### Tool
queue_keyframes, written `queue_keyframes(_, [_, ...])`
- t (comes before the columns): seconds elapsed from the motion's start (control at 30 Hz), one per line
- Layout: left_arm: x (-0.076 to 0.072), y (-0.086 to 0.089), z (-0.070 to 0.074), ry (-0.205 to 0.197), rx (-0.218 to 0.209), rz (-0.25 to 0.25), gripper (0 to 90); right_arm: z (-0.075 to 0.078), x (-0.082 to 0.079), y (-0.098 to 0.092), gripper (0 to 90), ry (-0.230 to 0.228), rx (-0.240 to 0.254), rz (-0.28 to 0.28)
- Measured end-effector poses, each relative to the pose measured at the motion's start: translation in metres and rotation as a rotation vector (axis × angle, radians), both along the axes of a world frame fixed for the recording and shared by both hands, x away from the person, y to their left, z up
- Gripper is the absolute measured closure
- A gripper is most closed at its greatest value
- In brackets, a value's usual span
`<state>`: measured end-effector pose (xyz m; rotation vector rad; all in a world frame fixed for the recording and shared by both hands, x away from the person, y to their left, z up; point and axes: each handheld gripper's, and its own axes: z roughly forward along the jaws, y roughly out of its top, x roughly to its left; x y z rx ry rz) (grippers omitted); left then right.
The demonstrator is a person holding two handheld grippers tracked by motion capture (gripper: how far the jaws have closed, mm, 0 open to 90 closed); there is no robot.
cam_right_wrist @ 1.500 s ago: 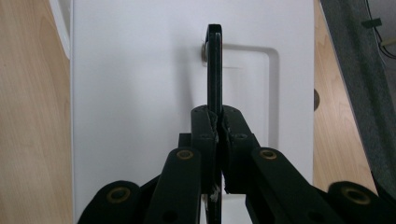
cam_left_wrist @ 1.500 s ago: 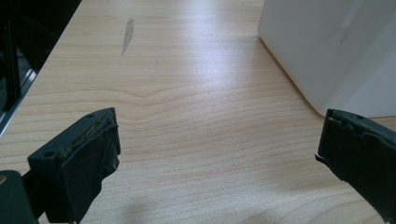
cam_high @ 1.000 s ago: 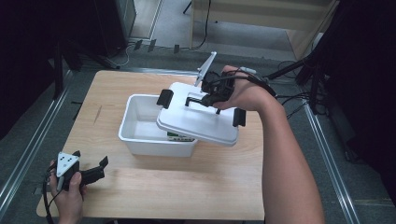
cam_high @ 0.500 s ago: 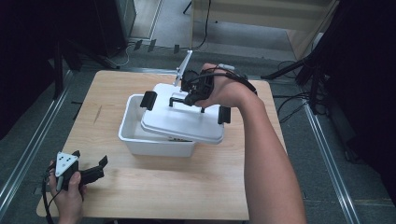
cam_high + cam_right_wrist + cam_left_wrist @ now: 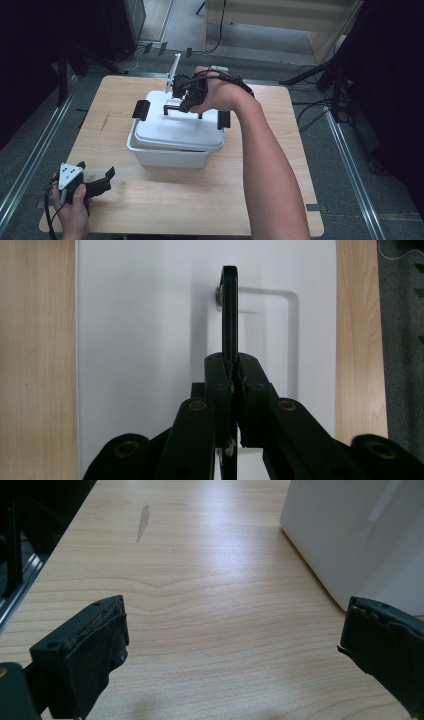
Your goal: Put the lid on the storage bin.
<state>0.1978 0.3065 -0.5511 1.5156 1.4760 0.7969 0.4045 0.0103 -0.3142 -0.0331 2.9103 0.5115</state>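
Right claw (image 5: 232,375) clamped, left claw (image 5: 235,645) agape

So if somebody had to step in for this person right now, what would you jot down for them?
Right gripper: jaws shut on the black handle of the white lid, carrying it.
Left gripper: jaws open, holding nothing, low at the table's near left corner.
White box: mid-table, with the lid over it, looking slightly askew.
Done: lid brought over the box.
Left: probably square it up, press it down, perhaps snap the black side clips, then let go.
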Motion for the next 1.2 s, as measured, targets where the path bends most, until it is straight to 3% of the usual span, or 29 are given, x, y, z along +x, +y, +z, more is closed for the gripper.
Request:
queue_keyframes(0.27, [0.0,0.0,0.0,0.002,0.001,0.002,0.0,-0.006,-0.002,0.015,85.9,0.014,-0.013,0.003])
queue_keyframes(0.3, [0.0,0.0,0.0,0.002,0.001,0.003,0.0,-0.008,0.0,0.017,85.9,0.008,-0.01,0.029])
queue_keyframes(0.37, [0.0,0.0,0.0,0.001,0.001,0.003,0.0,-0.009,-0.001,0.019,85.9,0.009,-0.021,0.014])
queue_keyframes(0.47, [0.0,0.0,0.0,0.003,0.001,0.004,0.0,-0.012,0.0,0.023,85.9,0.008,-0.023,0.038])
queue_keyframes(1.07, [0.001,0.0,0.0,0.002,-0.004,0.003,0.0,-0.018,-0.002,0.033,85.8,0.012,-0.032,0.035])
queue_keyframes(1.17, [0.001,0.0,0.0,0.003,-0.004,0.002,0.0,-0.021,-0.005,0.034,85.8,0.03,-0.046,0.017])
queue_keyframes(1.2, [0.001,0.001,0.0,0.002,-0.002,0.001,0.0,-0.022,-0.003,0.035,85.8,0.03,-0.038,0.039])
